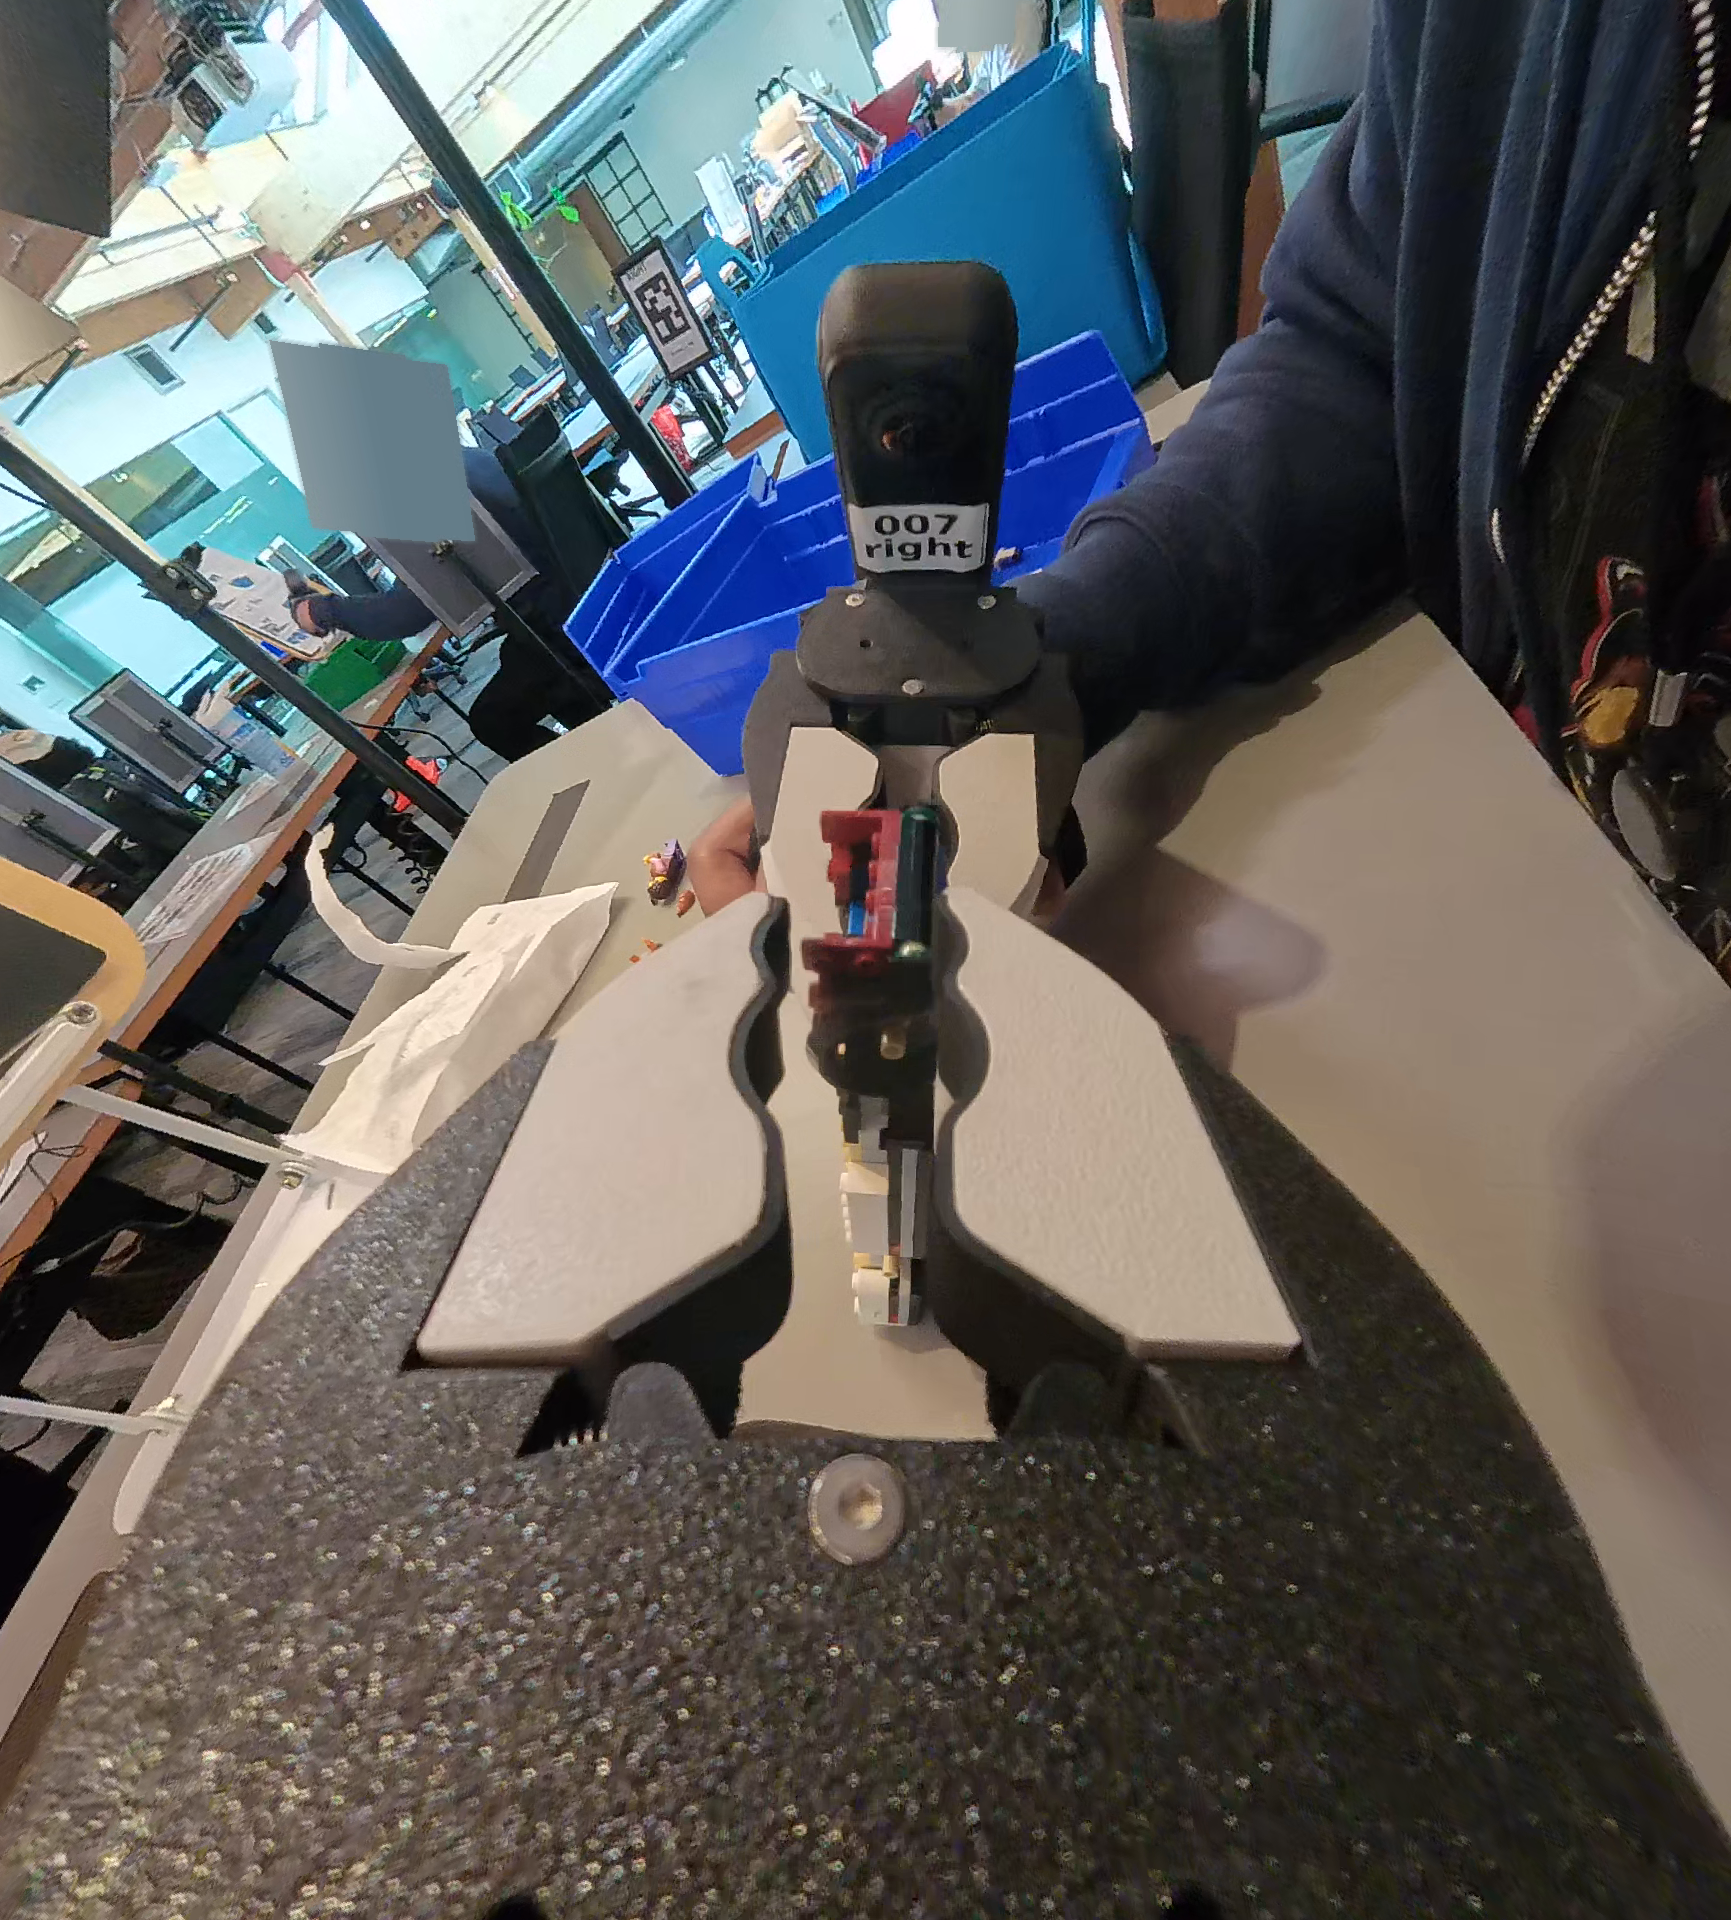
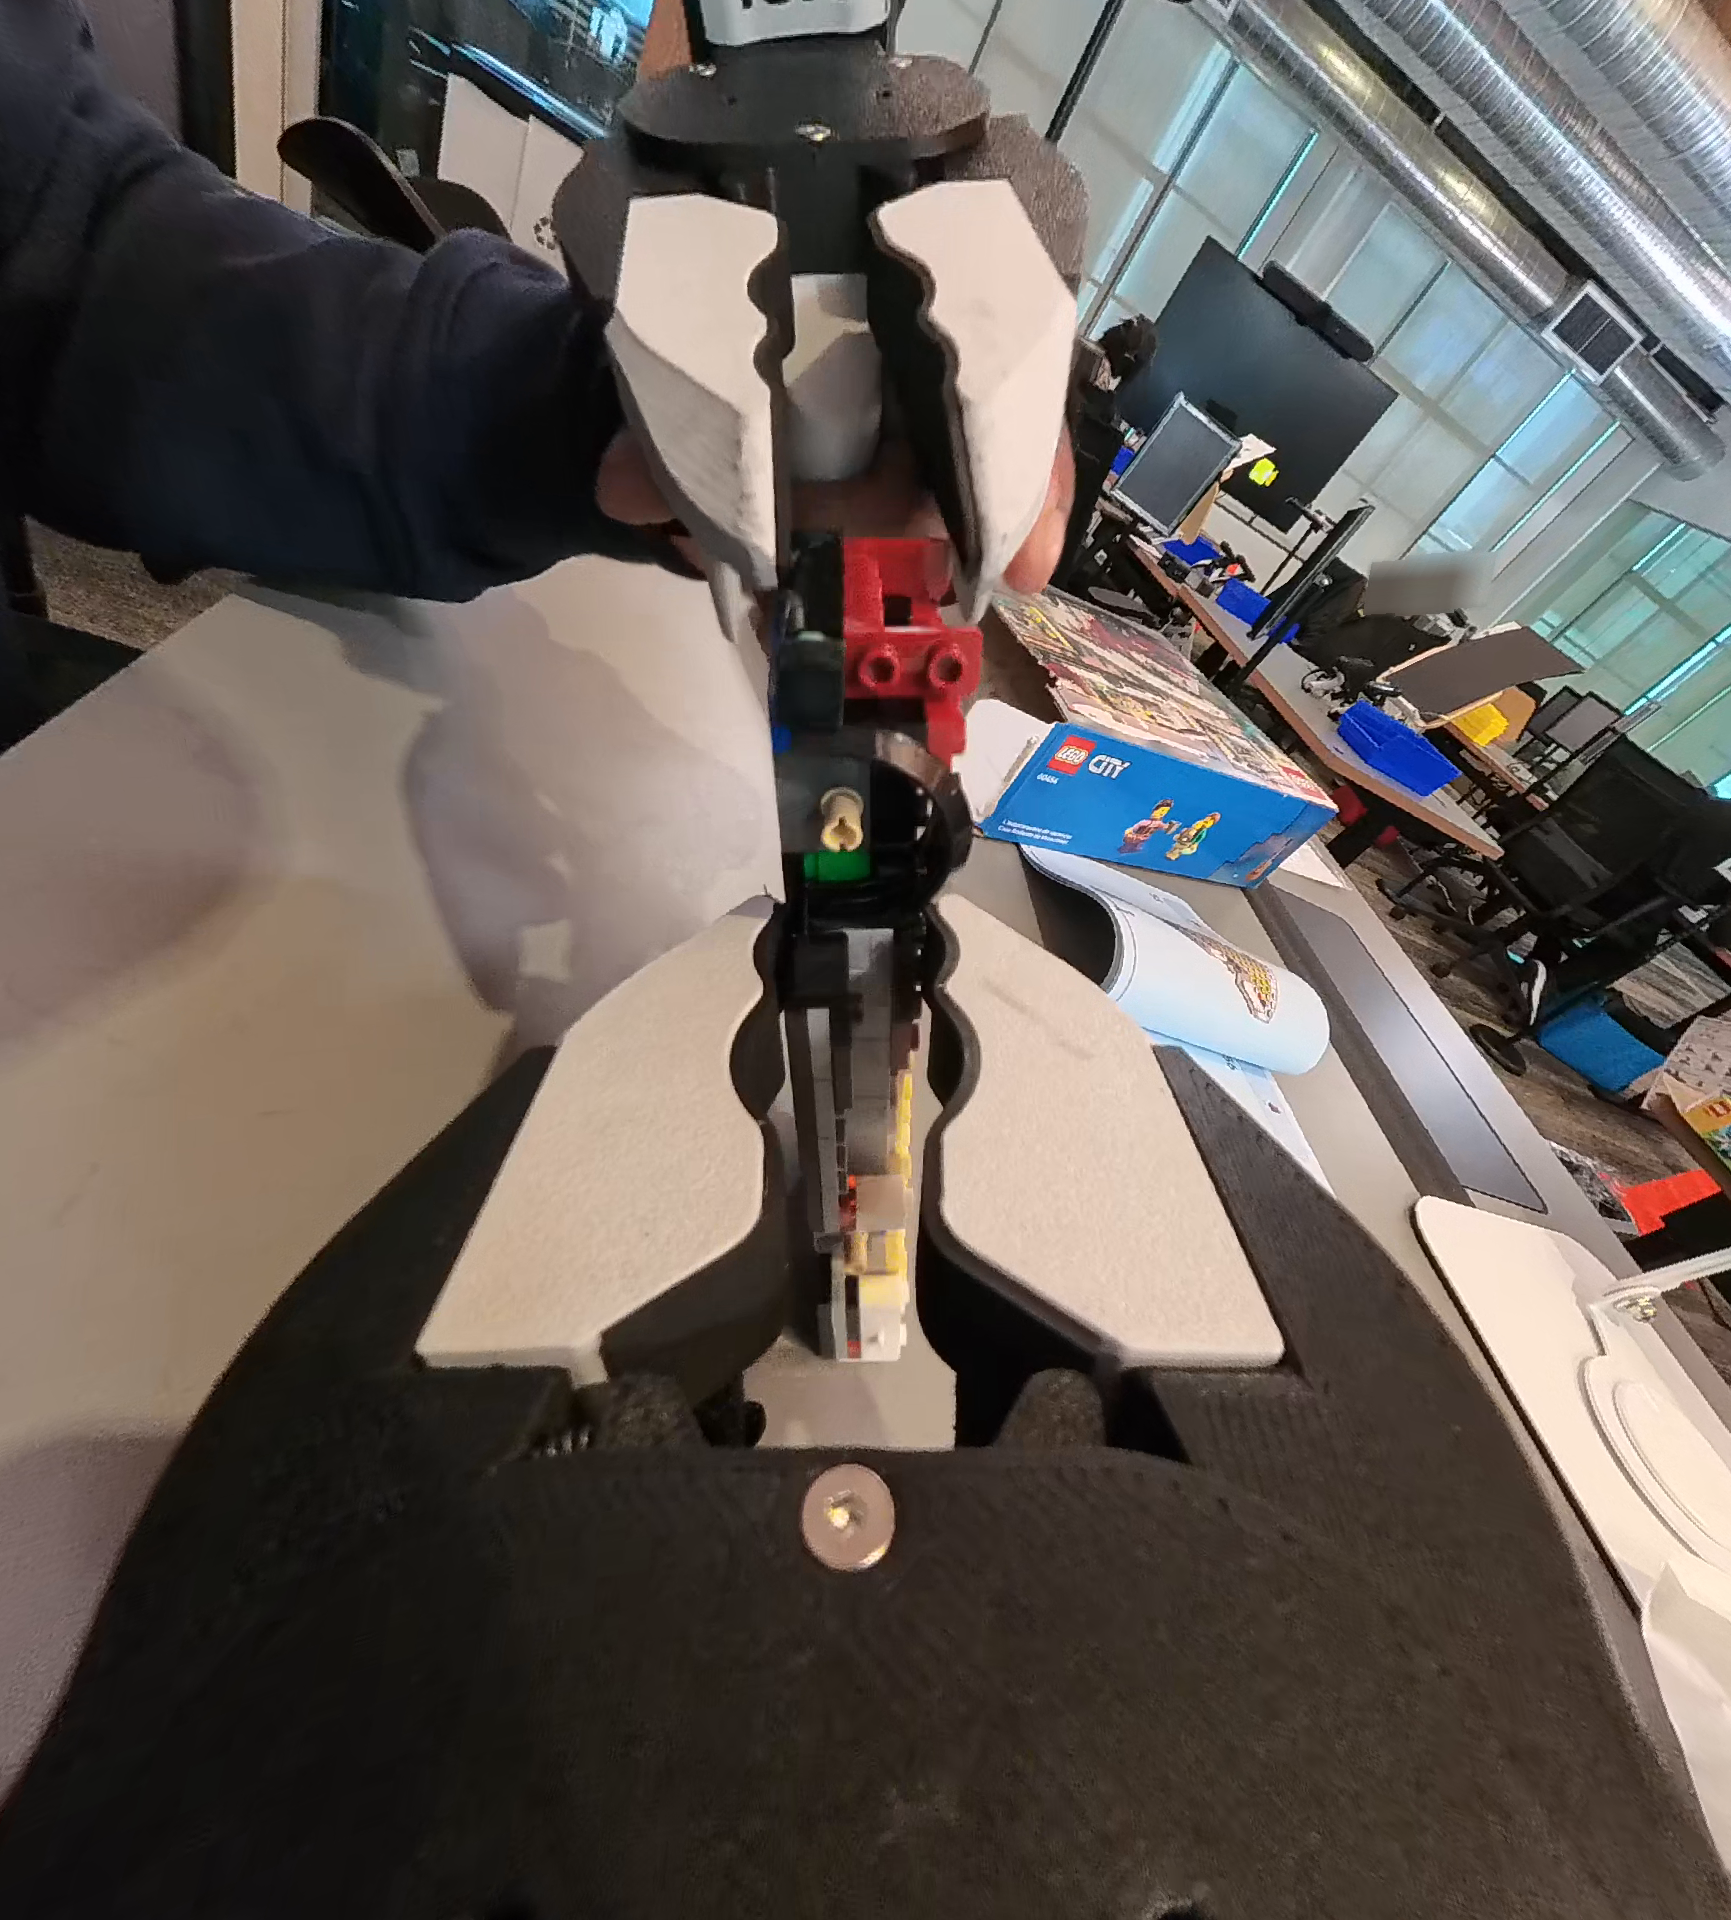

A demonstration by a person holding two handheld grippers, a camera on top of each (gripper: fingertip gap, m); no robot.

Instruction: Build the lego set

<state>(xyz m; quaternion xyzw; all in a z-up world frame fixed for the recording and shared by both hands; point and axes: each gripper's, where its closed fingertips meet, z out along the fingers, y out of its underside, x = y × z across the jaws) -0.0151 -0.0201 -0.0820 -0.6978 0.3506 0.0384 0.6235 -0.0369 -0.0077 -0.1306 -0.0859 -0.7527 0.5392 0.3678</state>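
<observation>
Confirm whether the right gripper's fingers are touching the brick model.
Touching. The right wrist view shows the brick model running between the right gripper's fingers, with both black pads pressed against its sides and no gap visible.

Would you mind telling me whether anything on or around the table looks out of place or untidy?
A few things. Crumpled white paper hangs over the table edge, small loose toy pieces lie scattered beside it, and an instruction booklet curls open next to the blue box. The brick model itself is held between both grippers.
</observation>
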